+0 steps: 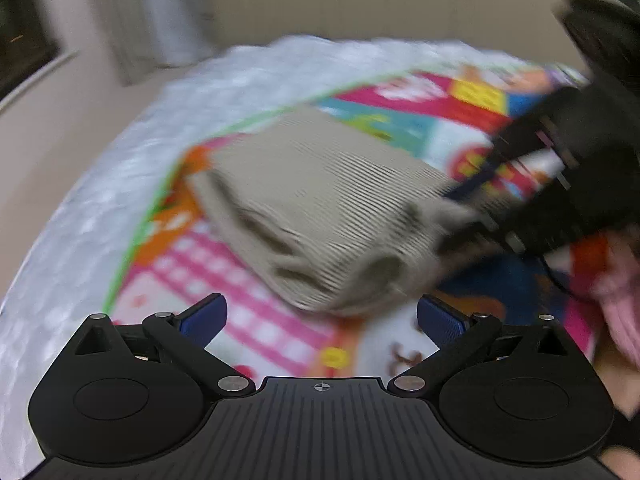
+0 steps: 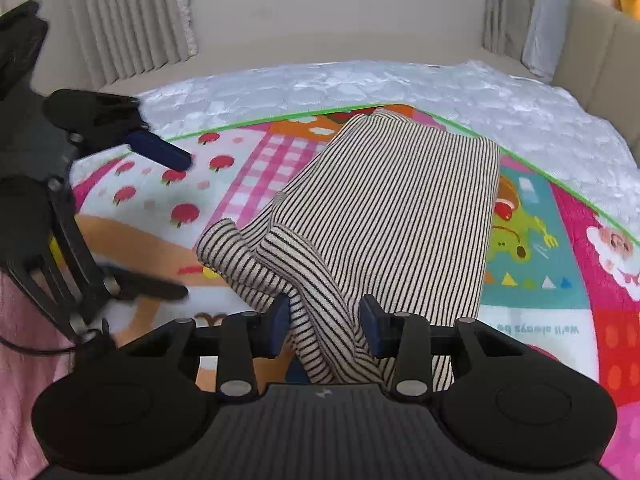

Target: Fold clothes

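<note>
Two black handheld grippers work over one garment on a bed. The black-and-cream striped knit top [image 2: 400, 216] lies partly folded on a bright cartoon-printed play mat with a green edge [image 2: 540, 280], which is spread across a pale quilted bed cover [image 2: 400, 84]. The body of the top forms a flat, roughly rectangular panel running away toward the far edge of the mat, and a sleeve is doubled over its near left corner in soft bunched folds.

From the right wrist view, the right gripper [image 2: 324, 324] points down at the near end of that sleeve. Its jaws stand partly closed, with the striped fabric rising between the blue pads [image 2: 278, 328]; the left pad appears to touch the cloth, while a slight gap seems to remain at the right one, so I cannot tell whether the grip is firm.

The left gripper [image 1: 320, 320] hangs over the mat just short of the near edge of the top, its jaws spread wide and nothing between the blue pads. Its own view is badly blurred. In the right wrist view it shows at the left, apart from the garment.

Pink fuzzy fabric [image 2: 24, 360] lies at the near left. Pleated beige curtains [image 2: 120, 20] hang behind the bed.
</note>
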